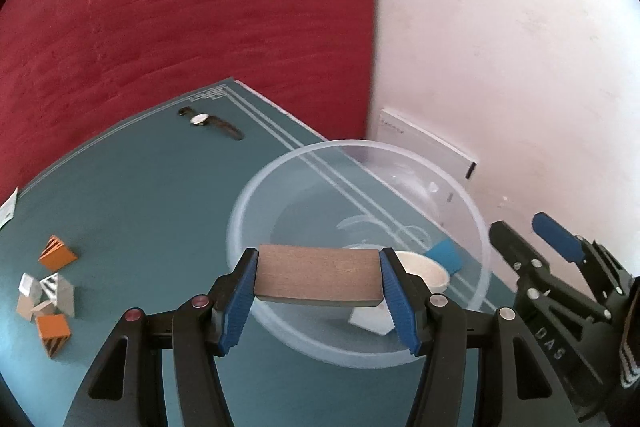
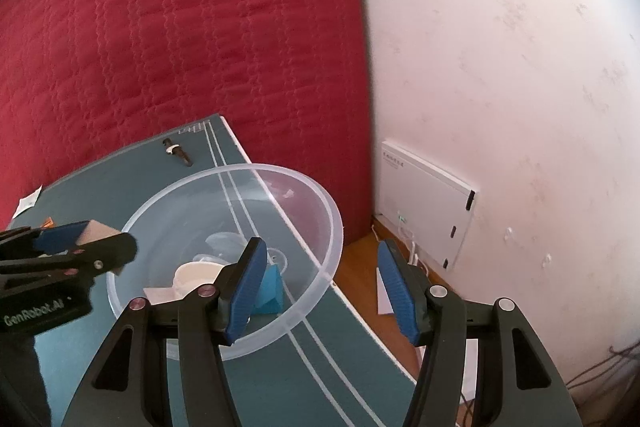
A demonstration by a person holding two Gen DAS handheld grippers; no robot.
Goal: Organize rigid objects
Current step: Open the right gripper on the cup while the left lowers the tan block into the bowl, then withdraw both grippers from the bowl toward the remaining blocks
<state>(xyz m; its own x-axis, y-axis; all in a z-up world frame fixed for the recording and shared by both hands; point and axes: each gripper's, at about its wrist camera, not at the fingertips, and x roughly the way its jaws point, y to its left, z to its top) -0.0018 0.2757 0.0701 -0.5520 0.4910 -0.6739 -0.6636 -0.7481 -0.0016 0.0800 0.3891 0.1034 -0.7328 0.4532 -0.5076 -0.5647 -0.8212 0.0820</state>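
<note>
Two blue pads of the left gripper (image 1: pixel 319 287) clamped a brown wooden block (image 1: pixel 318 277) above the near rim of the clear bowl (image 1: pixel 256 195). The right gripper (image 2: pixel 322 289) stood with jaws apart, holding nothing, at the bowl's right side. Inside the bowl lay a blue wedge (image 2: pixel 271 291) and a white cup (image 1: pixel 426 269). Beyond the bowl lay a wristwatch (image 1: pixel 208 121).

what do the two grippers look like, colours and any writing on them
Both match: the left gripper and right gripper have black plastic linkage arms with cut-out slots, round silver and reddish pivot caps, and ribbed blue finger pads. White lettering reads "GenRobot.AI" on the left one's body and "DAS" on the right's. No cables or sleeves show.
</note>
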